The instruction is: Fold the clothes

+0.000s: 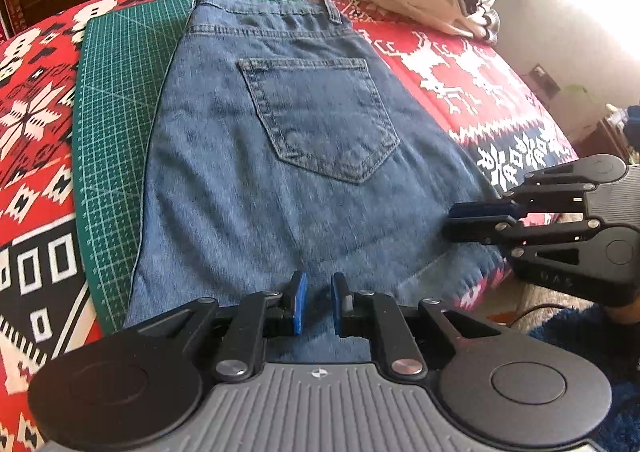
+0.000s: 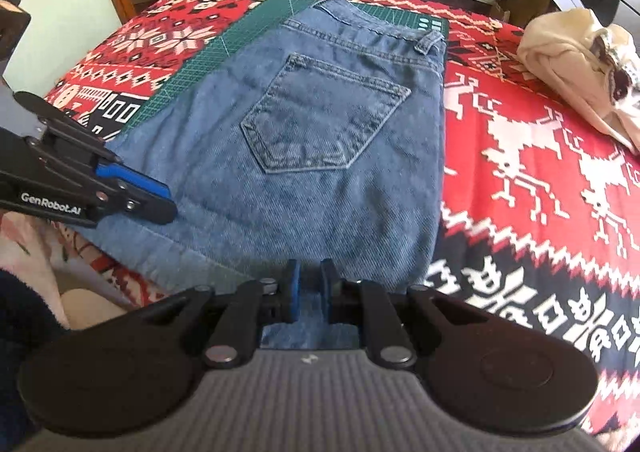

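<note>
Jeans (image 1: 256, 156) flat on green mat (image 1: 116, 100), pocket up, lengthwise fold seemingly made. Your 2 grippers, left (image 1: 319, 302) and right (image 2: 309, 294), sit narrowly parted at near edge, gripping nothing. Further crosswise fold possible.

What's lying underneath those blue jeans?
A green cutting mat shows beside the jeans, on a red patterned blanket. How far the mat extends beneath them is hidden.

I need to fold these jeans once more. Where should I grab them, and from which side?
Take the jeans by the near folded edge, one gripper at each near corner, coming in low from the side next to you. That edge hangs at the border of the table, so jaws can slide around it. The left gripper and right gripper both already sit there, jaws a little apart. Lift toward the waistband.
</note>
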Motion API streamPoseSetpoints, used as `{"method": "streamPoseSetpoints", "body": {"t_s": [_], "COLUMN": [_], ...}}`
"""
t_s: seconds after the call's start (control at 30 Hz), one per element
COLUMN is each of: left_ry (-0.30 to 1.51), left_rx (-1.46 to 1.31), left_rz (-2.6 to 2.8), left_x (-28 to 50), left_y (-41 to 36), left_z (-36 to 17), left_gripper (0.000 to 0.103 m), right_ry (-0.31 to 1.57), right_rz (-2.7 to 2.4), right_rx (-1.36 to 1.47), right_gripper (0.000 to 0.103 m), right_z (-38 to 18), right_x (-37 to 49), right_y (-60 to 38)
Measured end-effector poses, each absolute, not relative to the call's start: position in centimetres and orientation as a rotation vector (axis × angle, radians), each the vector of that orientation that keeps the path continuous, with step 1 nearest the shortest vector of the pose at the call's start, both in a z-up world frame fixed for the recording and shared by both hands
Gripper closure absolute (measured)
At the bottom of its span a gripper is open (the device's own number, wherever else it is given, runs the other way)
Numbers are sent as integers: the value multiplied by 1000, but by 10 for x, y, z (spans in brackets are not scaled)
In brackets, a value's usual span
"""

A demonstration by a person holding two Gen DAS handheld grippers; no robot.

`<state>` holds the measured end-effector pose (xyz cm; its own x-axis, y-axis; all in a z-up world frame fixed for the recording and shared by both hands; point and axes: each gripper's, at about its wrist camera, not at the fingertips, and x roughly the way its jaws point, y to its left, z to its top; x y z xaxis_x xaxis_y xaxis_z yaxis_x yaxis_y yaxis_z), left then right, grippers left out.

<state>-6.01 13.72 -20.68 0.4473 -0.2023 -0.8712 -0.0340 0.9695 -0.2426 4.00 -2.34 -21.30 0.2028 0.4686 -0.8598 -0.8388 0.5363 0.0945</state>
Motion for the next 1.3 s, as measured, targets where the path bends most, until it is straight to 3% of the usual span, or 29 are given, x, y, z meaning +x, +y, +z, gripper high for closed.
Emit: {"method": "streamPoseSetpoints", "body": {"t_s": [0.4,0.67,0.87,1.07,1.27,1.3], "left_ry": [1064,1075,1074,1069,1062,1061], "left_rx": [-217,-209,-212,-249,-247,-249], "left_rz": [-138,-138,-131,-155,-159,-160], "left_x": [-34,-47,-46,-47,-48,-49], "left_y": [117,119,119,120,119,120], "left_z": [-207,-214,-215,-216,-216,-216], "left_gripper": [90,90,89,79,76,76], "right_ry": [951,965,968,917,889,887], "right_rz": [985,963,943,898,913,913], "right_rx": [-492,-441,-359,-318,-312,-316], "right_gripper": [92,90,79,68,70,80], "right_z": [-214,-216,-203,-188,-189,-192], "right_x": [34,31,42,61,70,70], "right_y": [18,-20,-30,-15,11,14]}}
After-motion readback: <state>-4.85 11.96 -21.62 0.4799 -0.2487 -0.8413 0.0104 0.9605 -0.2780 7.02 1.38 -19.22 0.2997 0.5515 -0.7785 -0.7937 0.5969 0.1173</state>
